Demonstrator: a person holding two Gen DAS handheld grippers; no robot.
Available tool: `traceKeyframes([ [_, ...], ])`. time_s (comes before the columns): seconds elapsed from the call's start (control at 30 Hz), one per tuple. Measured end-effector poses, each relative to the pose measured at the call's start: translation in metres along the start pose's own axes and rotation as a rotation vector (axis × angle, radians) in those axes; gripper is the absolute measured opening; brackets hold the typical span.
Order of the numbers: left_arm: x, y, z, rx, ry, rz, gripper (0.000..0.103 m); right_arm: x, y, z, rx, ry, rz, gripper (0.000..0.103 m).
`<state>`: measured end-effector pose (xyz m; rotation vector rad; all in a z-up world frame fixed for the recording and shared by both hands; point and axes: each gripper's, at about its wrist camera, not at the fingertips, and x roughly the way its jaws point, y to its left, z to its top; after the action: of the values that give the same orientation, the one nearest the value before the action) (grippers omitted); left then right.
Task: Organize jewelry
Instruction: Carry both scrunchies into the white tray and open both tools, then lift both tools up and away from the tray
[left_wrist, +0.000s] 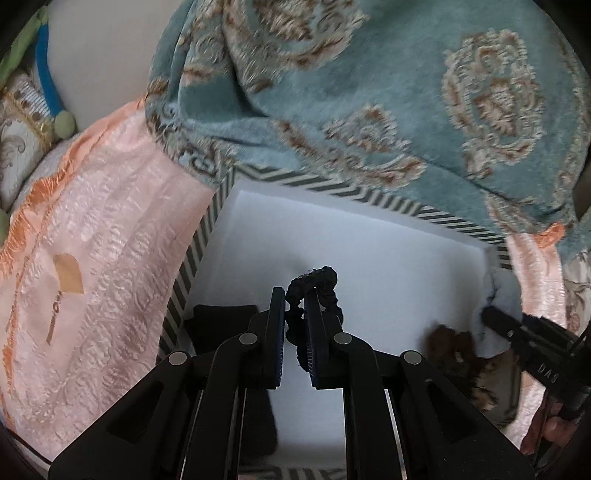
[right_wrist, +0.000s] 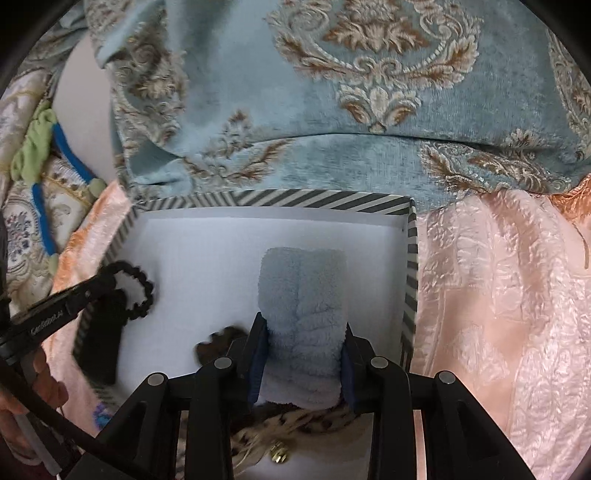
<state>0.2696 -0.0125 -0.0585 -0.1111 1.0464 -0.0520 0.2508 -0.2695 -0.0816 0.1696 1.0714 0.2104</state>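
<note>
The left gripper (left_wrist: 294, 317) jaws pinch a black ruffled fabric scrunchie (left_wrist: 317, 291) over the white-floored striped cardboard box (right_wrist: 280, 199). The right gripper (right_wrist: 303, 354) jaws clamp a fluffy pale-blue headband (right_wrist: 303, 295) inside it. Gripper lettering is too blurred to read.

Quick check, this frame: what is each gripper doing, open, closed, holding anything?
Left gripper: closed on the black scrunchie, over the striped box.
Right gripper: fingers closed around the fluffy light-blue headband inside the box.

box floor (right_wrist: 207, 258) open between accessories.
</note>
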Motion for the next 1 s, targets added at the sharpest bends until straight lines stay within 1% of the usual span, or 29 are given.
traceKeyframes([
  [0.07,0.006,0.004,-0.001,-0.012,0.008,0.017,0.011,0.007,-0.006,0.002,0.025,-0.001,-0.010,0.037],
  [0.1,0.009,0.006,-0.001,-0.022,0.012,0.024,0.014,0.008,-0.009,0.002,0.036,-0.011,-0.008,0.038],
  [0.13,0.012,0.009,-0.001,-0.031,0.015,0.028,0.018,0.008,-0.012,0.003,0.041,-0.021,-0.005,0.043],
  [0.17,0.013,0.011,-0.001,-0.038,0.018,0.029,0.031,0.008,-0.012,0.002,0.043,-0.030,-0.001,0.047],
  [0.2,0.015,0.013,-0.001,-0.046,0.021,0.027,0.044,0.006,-0.013,0.002,0.043,-0.040,0.007,0.048],
  [0.27,0.014,0.015,-0.003,-0.057,0.015,0.018,0.054,-0.001,-0.014,-0.001,0.047,-0.058,0.015,0.051],
  [0.3,0.013,0.015,-0.004,-0.057,0.013,0.021,0.056,-0.004,-0.013,-0.001,0.049,-0.059,0.016,0.051],
  [0.43,0.003,0.014,-0.010,-0.042,0.005,0.028,0.058,-0.023,-0.011,-0.012,0.059,-0.075,0.037,0.052],
  [0.5,-0.006,0.013,-0.014,-0.034,-0.005,0.024,0.058,-0.033,-0.006,-0.019,0.057,-0.090,0.039,0.055],
  [0.57,-0.017,0.012,-0.020,-0.030,-0.027,0.034,0.058,-0.047,0.000,-0.027,0.051,-0.115,0.036,0.063],
  [0.63,-0.029,0.010,-0.027,-0.015,-0.046,0.044,0.058,-0.063,0.009,-0.037,0.031,-0.148,0.026,0.066],
  [0.8,-0.057,0.004,-0.050,0.024,-0.080,0.050,0.058,-0.095,0.029,-0.061,0.005,-0.203,0.035,0.067],
  [1.0,-0.094,-0.001,-0.081,0.063,-0.136,0.057,0.058,-0.122,0.048,-0.088,0.001,-0.234,0.037,0.068],
])
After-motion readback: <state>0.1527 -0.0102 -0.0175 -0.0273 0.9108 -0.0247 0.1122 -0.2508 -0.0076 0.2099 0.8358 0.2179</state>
